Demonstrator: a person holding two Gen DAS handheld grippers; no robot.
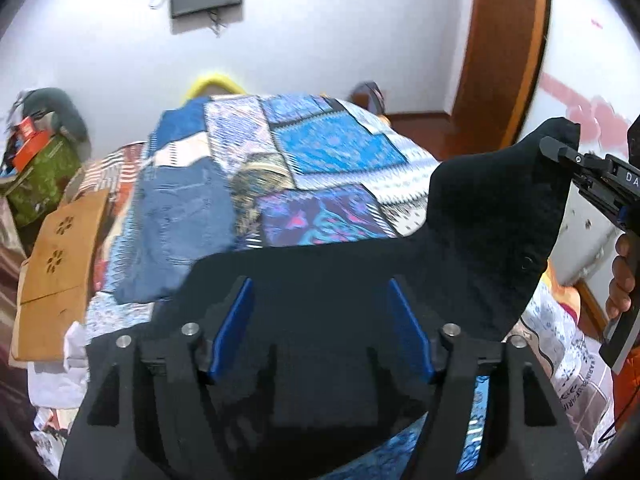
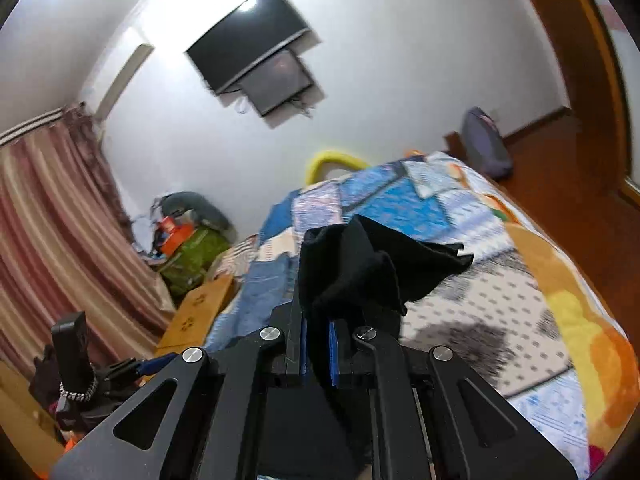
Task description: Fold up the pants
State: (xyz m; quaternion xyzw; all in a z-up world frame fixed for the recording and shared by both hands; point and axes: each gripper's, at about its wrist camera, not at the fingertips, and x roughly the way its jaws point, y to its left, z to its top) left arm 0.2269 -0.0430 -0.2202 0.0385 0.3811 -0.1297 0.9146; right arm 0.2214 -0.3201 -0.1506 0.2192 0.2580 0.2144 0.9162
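Black cloth pants (image 1: 472,240) draped over a patchwork bedspread (image 1: 320,152), long axis running left to right, right corner lifted high. Right gripper (image 2: 318,350) clamped narrow on that corner. Left gripper (image 1: 320,320) spread wide, pads clear of the fabric.

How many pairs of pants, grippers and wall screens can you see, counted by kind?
Pants: 2, black pants held up and blue jeans lying on the bed.
Grippers: 2, left gripper and right gripper.
Wall screens: 2, large screen and small screen.
Total: 6
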